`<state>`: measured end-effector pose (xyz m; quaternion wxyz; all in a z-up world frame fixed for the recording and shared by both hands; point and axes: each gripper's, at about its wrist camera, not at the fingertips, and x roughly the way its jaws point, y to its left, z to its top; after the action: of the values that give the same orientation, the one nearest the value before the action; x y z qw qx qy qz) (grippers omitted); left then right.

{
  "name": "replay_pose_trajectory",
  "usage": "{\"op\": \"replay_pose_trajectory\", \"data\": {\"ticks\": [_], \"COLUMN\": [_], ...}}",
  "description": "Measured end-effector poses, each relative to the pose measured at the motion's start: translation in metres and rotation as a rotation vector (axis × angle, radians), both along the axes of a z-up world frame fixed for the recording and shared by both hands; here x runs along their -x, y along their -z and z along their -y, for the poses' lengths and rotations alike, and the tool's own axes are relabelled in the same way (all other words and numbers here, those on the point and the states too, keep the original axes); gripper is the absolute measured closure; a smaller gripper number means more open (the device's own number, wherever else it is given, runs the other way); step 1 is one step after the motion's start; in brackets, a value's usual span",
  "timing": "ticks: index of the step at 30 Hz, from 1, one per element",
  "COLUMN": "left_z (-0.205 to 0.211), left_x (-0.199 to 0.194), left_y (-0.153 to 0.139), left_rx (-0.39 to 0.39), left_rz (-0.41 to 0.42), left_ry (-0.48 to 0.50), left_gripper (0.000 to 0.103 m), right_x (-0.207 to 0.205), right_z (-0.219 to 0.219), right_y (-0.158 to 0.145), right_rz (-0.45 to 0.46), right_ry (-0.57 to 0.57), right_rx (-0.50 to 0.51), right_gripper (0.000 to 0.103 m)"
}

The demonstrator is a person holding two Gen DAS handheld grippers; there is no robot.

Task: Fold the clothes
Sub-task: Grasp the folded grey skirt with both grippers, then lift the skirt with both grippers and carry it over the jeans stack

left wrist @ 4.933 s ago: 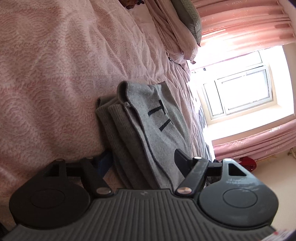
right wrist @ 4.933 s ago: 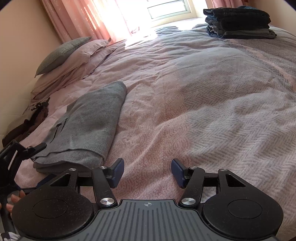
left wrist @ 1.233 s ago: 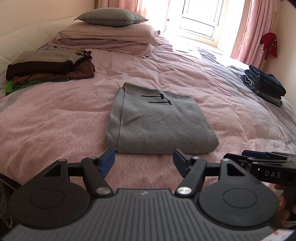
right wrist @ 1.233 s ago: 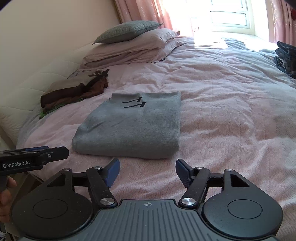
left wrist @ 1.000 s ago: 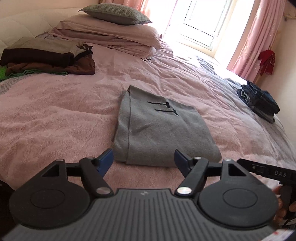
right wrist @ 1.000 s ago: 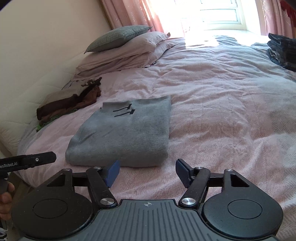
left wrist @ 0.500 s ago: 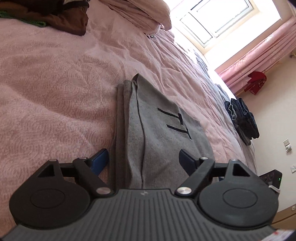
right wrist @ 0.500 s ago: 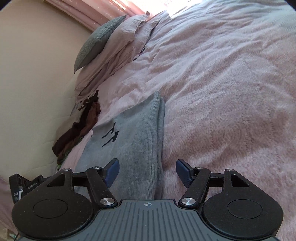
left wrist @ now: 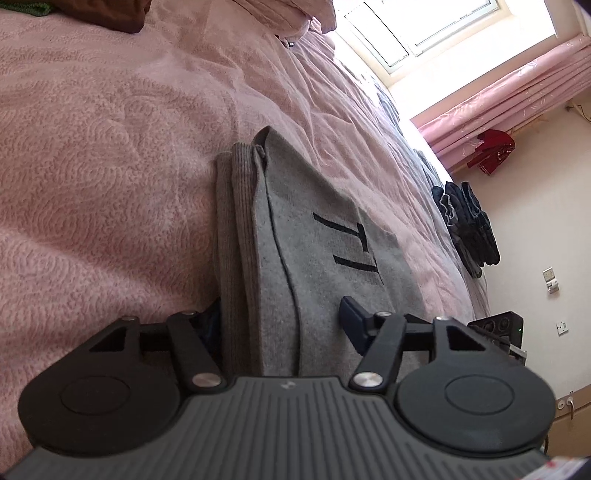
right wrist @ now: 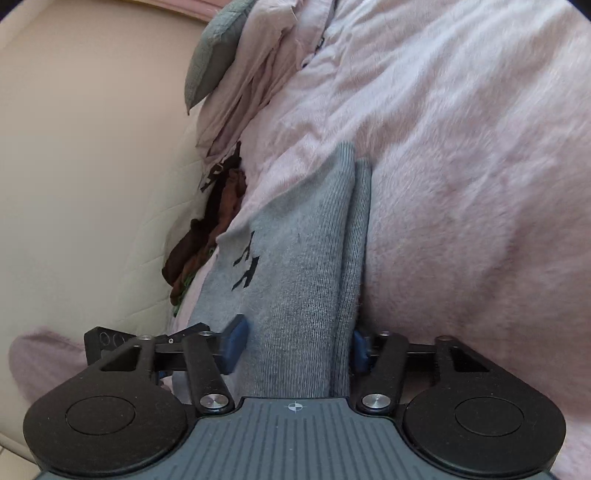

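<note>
A folded grey sweater [left wrist: 317, 258] is seen at frame centre on the pink bed [left wrist: 92, 166]. Its edges are straddled by the wide-open left gripper [left wrist: 284, 325] and right gripper [right wrist: 295, 343].

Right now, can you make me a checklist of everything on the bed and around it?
Surface: pink textured bedspread, rumpled.
Job's things: folded grey knitted sweater with black marks lying on it.
Clutter: brown clothes pile; dark blue folded clothes stack; grey pillow.
Grippers: left gripper and right gripper both straddle the sweater's edges, jaws open.
Cables: nothing seen.
Surroundings: pink curtains, bright window, red garment hanging.
</note>
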<state>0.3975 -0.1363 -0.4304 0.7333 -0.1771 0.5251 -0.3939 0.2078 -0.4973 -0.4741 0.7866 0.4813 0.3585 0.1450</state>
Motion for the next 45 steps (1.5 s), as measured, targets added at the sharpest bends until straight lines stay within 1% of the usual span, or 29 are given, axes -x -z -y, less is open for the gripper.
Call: {"op": "replay_pose_trajectory", "data": {"ticks": [2, 4, 7, 10, 13, 14, 16, 19, 23, 26, 30, 35, 37, 40, 42, 45], "left_z": [0.0, 0.001, 0.004, 0.013, 0.029, 0.036, 0.054, 0.094, 0.164, 0.229, 0.323, 0.462, 0.517, 0.595, 0.641, 0.709], "left_x": [0.004, 0.008, 0.013, 0.021, 0.031, 0.035, 0.042, 0.054, 0.077, 0.099, 0.132, 0.17, 0.179, 0.178, 0.172, 0.156], "left_y": [-0.001, -0.003, -0.013, -0.029, -0.047, -0.055, -0.074, -0.109, -0.157, -0.188, -0.22, -0.244, -0.248, -0.247, -0.248, -0.244], "left_rx": [-0.003, -0.003, -0.02, -0.063, -0.11, -0.113, -0.112, -0.104, -0.077, -0.05, -0.017, 0.053, 0.08, 0.106, 0.12, 0.145], "left_rz": [0.025, 0.048, 0.078, 0.117, 0.124, 0.121, 0.125, 0.128, 0.131, 0.113, 0.097, 0.094, 0.102, 0.114, 0.129, 0.16], "left_ry": [-0.004, -0.005, -0.025, -0.045, -0.059, -0.063, -0.058, -0.024, 0.049, 0.099, 0.155, 0.207, 0.227, 0.25, 0.252, 0.253], "left_gripper": [0.059, 0.069, 0.081, 0.084, 0.085, 0.085, 0.085, 0.085, 0.085, 0.085, 0.085, 0.085, 0.085, 0.085, 0.085, 0.085], "right_x": [-0.004, -0.002, 0.004, 0.004, 0.003, 0.004, 0.009, 0.032, 0.073, 0.106, 0.145, 0.197, 0.213, 0.224, 0.224, 0.21], "right_z": [-0.005, -0.005, -0.003, 0.001, 0.01, 0.015, 0.027, 0.053, 0.102, 0.149, 0.228, 0.344, 0.395, 0.467, 0.514, 0.581], "right_y": [0.003, 0.004, 0.003, -0.004, -0.016, -0.022, -0.039, -0.075, -0.126, -0.165, -0.219, -0.277, -0.292, -0.305, -0.309, -0.309], "right_rz": [0.009, 0.018, 0.035, 0.044, 0.059, 0.063, 0.065, 0.062, 0.039, 0.018, -0.012, -0.006, -0.005, -0.004, 0.003, 0.017], "right_ry": [0.01, 0.021, 0.031, 0.017, -0.002, -0.003, 0.002, 0.034, 0.116, 0.184, 0.254, 0.305, 0.323, 0.348, 0.356, 0.364], "right_rx": [-0.006, -0.01, -0.015, -0.015, -0.017, -0.015, -0.008, 0.008, 0.019, 0.02, 0.048, 0.124, 0.151, 0.189, 0.213, 0.243], "right_gripper": [0.067, 0.069, 0.073, 0.075, 0.075, 0.076, 0.076, 0.076, 0.076, 0.076, 0.076, 0.075, 0.075, 0.075, 0.075, 0.075]}}
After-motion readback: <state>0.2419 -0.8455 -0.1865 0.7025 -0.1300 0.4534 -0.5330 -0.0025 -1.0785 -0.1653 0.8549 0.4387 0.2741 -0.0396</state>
